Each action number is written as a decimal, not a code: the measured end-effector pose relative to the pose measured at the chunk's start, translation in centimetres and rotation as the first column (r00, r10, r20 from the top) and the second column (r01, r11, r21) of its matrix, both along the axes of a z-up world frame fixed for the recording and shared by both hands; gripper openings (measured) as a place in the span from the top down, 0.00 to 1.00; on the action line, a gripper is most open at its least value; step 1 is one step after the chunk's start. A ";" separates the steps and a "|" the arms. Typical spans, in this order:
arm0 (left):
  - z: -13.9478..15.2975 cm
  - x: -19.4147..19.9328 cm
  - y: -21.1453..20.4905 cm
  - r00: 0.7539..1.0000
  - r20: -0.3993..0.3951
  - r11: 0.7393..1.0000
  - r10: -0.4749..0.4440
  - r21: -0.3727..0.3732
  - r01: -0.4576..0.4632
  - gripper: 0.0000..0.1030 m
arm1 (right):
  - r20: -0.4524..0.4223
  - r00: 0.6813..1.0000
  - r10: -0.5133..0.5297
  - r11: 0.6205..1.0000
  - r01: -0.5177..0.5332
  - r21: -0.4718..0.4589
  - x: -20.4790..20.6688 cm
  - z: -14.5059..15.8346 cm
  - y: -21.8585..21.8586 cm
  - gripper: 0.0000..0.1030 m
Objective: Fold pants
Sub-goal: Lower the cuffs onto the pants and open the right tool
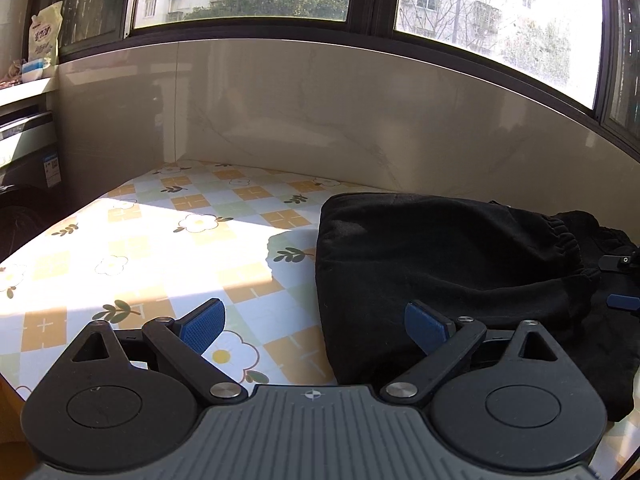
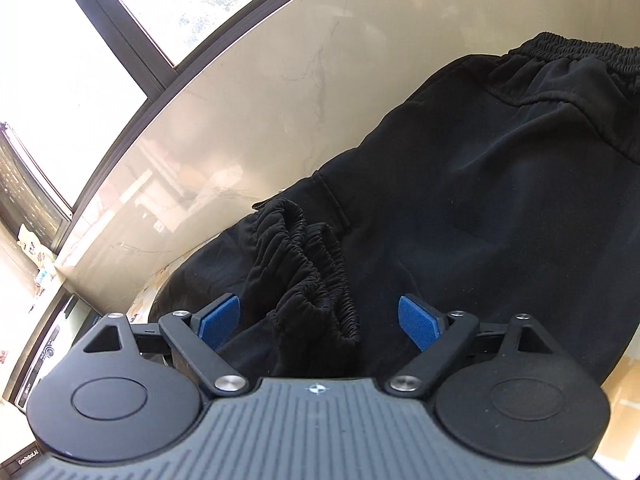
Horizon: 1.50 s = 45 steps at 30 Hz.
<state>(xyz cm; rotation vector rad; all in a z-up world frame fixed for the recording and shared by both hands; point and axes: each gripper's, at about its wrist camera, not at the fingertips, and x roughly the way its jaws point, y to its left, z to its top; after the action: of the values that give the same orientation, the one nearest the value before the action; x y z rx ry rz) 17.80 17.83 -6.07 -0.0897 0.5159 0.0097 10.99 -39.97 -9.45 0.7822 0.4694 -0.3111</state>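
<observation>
Black pants [image 1: 460,264] lie folded in a thick bundle on the right side of the table, against the wall. My left gripper [image 1: 314,326] is open above the bundle's left edge, with nothing between its blue pads [image 1: 202,326]. The tips of my right gripper [image 1: 622,282] show at the far right over the pants. In the right wrist view, my right gripper [image 2: 320,322] is open low over the pants [image 2: 500,200]. The gathered elastic cuffs [image 2: 316,280] lie between its pads [image 2: 418,322], which do not touch them. The elastic waistband [image 2: 580,50] lies at the far end.
A cloth with flowers and orange checks [image 1: 160,248] covers the table, sunlit on the left. A beige tiled wall [image 1: 320,112] with windows above it stands close behind. A white bag [image 1: 46,36] stands on a ledge at the far left. An appliance [image 2: 44,360] stands past the table's left edge.
</observation>
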 end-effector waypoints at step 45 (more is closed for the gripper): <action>-6.8 9.8 -10.3 0.970 -0.154 0.976 -0.189 0.080 0.203 0.10 | 0.099 0.991 0.090 0.995 -0.093 0.025 -1.1 0.5 -1.9 0.11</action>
<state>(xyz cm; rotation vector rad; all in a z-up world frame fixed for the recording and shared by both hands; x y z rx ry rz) 27.61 7.51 -12.89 0.0565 0.6676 -0.1538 9.87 -41.87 -8.91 0.7982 0.4167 -0.1797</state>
